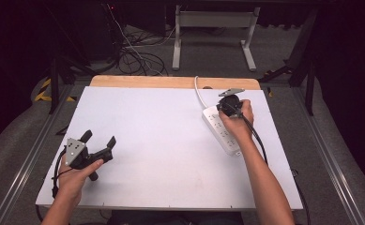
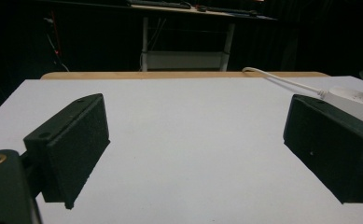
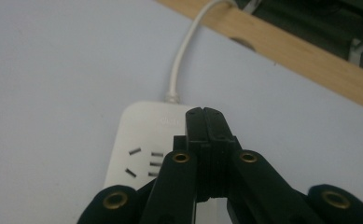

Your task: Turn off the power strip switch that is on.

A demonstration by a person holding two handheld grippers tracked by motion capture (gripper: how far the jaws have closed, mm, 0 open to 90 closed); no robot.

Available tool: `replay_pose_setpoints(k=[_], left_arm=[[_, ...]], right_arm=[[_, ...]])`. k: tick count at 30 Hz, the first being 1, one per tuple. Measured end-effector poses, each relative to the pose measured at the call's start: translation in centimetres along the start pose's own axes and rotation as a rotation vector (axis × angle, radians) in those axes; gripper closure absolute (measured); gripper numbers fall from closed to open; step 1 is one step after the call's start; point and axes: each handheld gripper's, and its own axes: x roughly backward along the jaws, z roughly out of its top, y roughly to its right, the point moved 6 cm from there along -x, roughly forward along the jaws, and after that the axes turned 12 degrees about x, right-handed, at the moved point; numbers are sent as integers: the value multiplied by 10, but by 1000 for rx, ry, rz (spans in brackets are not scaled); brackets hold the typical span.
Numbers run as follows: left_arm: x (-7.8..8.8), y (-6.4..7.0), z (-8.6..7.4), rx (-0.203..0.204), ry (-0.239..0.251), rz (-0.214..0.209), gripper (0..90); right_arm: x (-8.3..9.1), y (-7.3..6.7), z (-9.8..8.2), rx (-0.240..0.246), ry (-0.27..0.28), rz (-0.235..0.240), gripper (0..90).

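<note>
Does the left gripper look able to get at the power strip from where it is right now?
Probably yes. The left gripper, open, has bare white board between it and the power strip. But the right gripper, shut, sits over the strip's far end.

the white board (image 1: 161, 140) lies bare across its middle and left, so a hand can pass freely there. on the right the power strip (image 1: 220, 131) lies slantwise, its cord (image 1: 199, 93) running off over the far wooden edge (image 1: 171, 82); those 2 block that corner.
</note>
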Motion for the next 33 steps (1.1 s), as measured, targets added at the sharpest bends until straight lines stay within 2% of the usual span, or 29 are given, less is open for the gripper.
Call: replay_pose_setpoints(k=[10,13,15,17,22,24,28,31,33], left_arm=[[-9,8,2,2,1,-24,72],[-13,11,2,2,1,-34,72],[-15,12,2,0,-2,-39,72],[-17,14,2,-3,-6,-46,72],[-20,17,3,1,-2,-50,72],[-21,17,3,0,-1,-53,72],[-21,18,3,1,-2,-56,72],[-21,17,3,1,-3,-53,73],[-21,17,3,2,-3,-50,73]], right_arm=[[36,4,15,-24,129,11,900],[49,7,19,-20,193,8,900],[57,6,21,-24,246,36,900],[65,8,22,-15,274,19,900],[81,5,24,-40,337,33,900],[86,2,22,-54,351,38,900],[102,-7,12,-29,369,34,875],[119,-10,2,-50,437,36,900],[130,-12,-5,-67,467,57,900]])
